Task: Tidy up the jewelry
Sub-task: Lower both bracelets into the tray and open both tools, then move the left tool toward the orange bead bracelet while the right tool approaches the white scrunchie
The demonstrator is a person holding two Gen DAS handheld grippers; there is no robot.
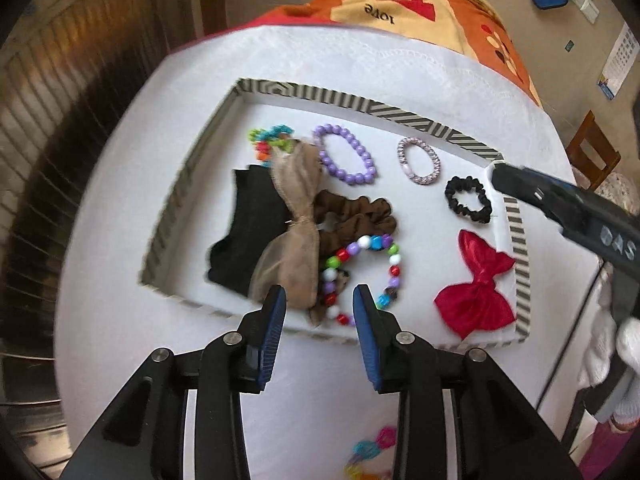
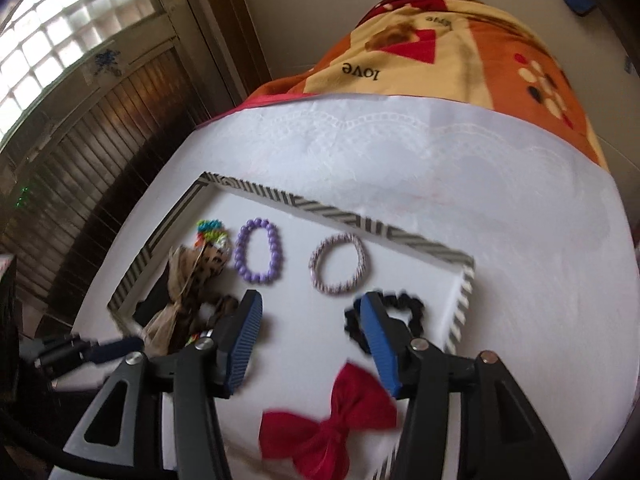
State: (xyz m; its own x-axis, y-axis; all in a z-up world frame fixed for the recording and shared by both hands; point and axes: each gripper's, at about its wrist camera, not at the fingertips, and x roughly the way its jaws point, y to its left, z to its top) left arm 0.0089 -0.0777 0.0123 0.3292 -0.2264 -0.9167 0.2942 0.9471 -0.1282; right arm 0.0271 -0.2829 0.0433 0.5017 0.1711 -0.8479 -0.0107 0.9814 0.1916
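Home bedroom — patterned blanket (image 2: 460,52), wooden door (image 2: 100,128).

Soft daylight is admitted through the window (image 2: 60,40) left of the tray (image 2: 328,210), where panes are blown out. Shadows are faint. Straight edges are bowed by fisheye distortion, corners are vignetted black, and slight motion blur is seen.

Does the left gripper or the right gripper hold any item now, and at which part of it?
Nothing is held. The left gripper and the right gripper are both open above the tray.
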